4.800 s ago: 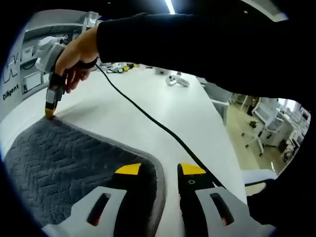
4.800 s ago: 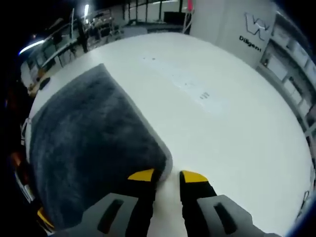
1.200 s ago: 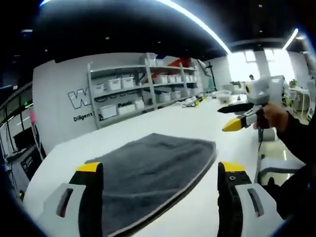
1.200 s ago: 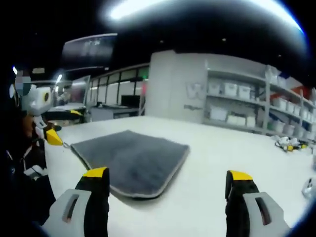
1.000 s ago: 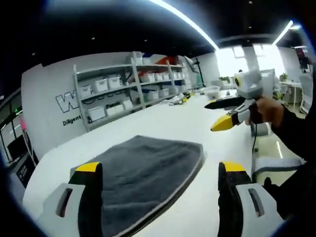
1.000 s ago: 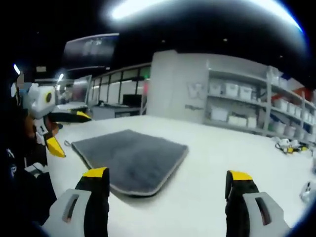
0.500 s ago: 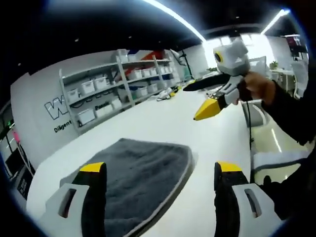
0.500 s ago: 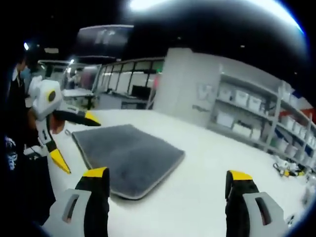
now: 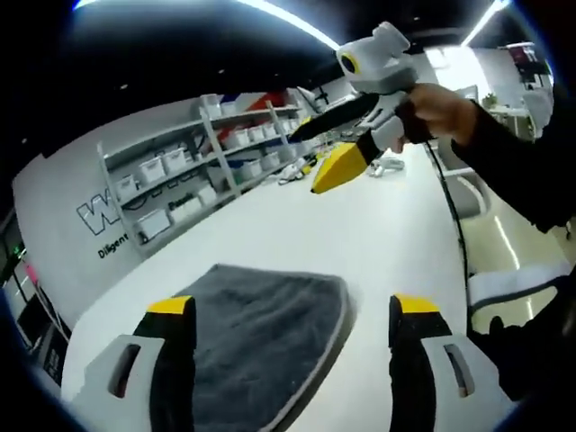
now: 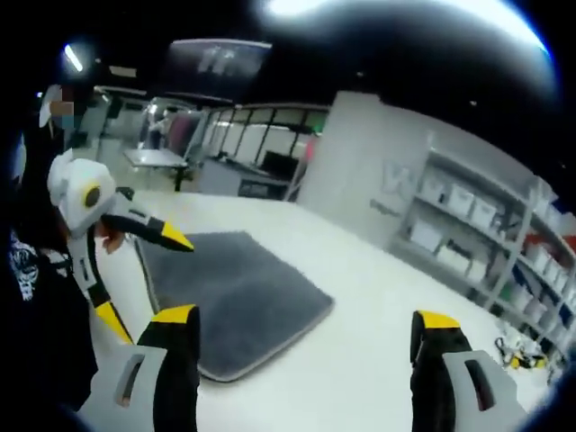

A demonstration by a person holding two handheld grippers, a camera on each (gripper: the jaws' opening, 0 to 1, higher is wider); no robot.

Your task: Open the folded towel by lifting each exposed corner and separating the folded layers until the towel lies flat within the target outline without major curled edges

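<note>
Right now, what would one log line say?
towel: flat on table | left tool: open, raised | right tool: open, raised

The left gripper view looks from just above the table point(image 9: 297, 229), low and near level, across the towel point(image 9: 261, 328) toward the shelving point(image 9: 225, 157) on the far wall. The right gripper view faces the towel point(image 10: 238, 292) from a different side, a little higher, with shelving point(image 10: 459, 225) to its right. Both share the towel, the tabletop around it and each other's gripper: the right gripper point(image 9: 328, 148) above the towel, the left gripper point(image 10: 144, 274) beside it.
</note>
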